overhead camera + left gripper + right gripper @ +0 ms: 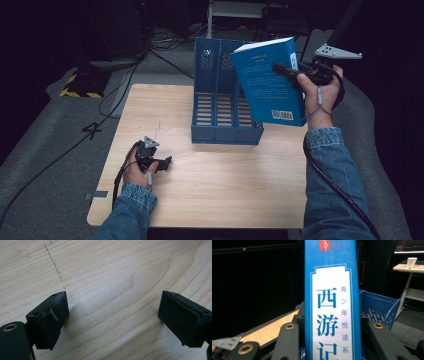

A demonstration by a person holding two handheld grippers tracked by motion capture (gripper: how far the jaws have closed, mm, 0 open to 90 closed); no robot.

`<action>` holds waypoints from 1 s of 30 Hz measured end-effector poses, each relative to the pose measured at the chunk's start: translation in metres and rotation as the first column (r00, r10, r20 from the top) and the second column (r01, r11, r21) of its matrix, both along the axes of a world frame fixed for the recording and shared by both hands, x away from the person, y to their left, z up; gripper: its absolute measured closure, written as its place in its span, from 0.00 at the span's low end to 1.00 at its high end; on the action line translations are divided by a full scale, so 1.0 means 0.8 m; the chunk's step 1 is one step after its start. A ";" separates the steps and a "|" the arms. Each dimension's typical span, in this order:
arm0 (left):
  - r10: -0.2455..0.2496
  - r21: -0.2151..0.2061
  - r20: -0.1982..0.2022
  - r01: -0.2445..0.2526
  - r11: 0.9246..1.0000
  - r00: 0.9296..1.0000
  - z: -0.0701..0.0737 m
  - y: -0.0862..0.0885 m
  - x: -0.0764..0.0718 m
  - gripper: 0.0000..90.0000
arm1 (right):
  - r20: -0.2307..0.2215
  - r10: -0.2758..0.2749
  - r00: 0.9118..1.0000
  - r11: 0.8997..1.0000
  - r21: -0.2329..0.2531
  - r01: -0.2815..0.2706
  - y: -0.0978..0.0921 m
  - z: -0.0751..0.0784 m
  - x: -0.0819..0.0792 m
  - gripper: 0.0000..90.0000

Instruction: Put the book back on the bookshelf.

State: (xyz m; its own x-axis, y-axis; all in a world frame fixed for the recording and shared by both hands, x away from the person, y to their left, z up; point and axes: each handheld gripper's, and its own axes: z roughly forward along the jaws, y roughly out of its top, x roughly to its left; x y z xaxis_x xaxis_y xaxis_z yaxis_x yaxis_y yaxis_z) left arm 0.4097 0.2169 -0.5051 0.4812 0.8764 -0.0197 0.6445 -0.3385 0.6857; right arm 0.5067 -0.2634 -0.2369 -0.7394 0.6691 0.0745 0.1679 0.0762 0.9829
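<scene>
**High view: book held over the rack, ready to go in**

High view puts the right gripper (289, 73) at about 2 o'clock, raised above the far right corner of the surface (210, 190), its jaws clamped on a blue book (265, 85). The book hangs in the air, tilted, back cover and barcode toward the camera, its lower edge just over the right end of the blue rack (220, 100). The rack stands at 12 o'clock, its slots running front to back and open upward.

In the right gripper view the book's (330, 302) spine stands upright between the two black jaws, which press on its covers from either side; the rack (379, 310) shows beyond and below it.

The left gripper (165, 162) rests low at 8 o'clock, well apart from the rack. The left gripper view shows its jaws spread wide with only bare wood between them.

The right hand (320, 95) is the nearer one. The book's long axis probably needs to come vertical and line up with a slot before it can drop in; the rack lies down and toward 9 o'clock from the jaws.
</scene>
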 end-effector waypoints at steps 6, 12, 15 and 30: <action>-0.003 0.001 -0.004 0.003 1.000 1.000 0.000 0.000 0.001 0.11 | -0.028 -0.012 1.000 0.998 0.056 0.013 -0.010 -0.010 0.020 0.69; -0.004 0.003 -0.004 0.004 1.000 1.000 0.001 0.000 0.001 0.11 | -0.044 -0.029 0.999 0.996 0.085 0.033 -0.015 -0.016 0.035 0.69; -0.003 0.002 -0.003 0.003 1.000 1.000 0.001 0.000 0.001 0.11 | -0.051 -0.045 0.998 0.994 0.102 0.051 -0.020 -0.021 0.043 0.69; -0.001 0.002 -0.001 0.001 1.000 1.000 0.000 0.000 0.001 0.11 | -0.112 -0.163 0.980 0.979 0.103 0.175 -0.038 -0.039 0.075 0.68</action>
State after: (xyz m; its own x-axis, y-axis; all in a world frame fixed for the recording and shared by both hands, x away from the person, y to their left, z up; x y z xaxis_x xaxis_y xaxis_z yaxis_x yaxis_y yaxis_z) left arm 0.4109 0.2170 -0.5049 0.4818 0.8761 -0.0184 0.6448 -0.3401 0.6845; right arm 0.5664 -0.2941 -0.2678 -0.6009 0.7668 0.2257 0.2691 -0.0717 0.9604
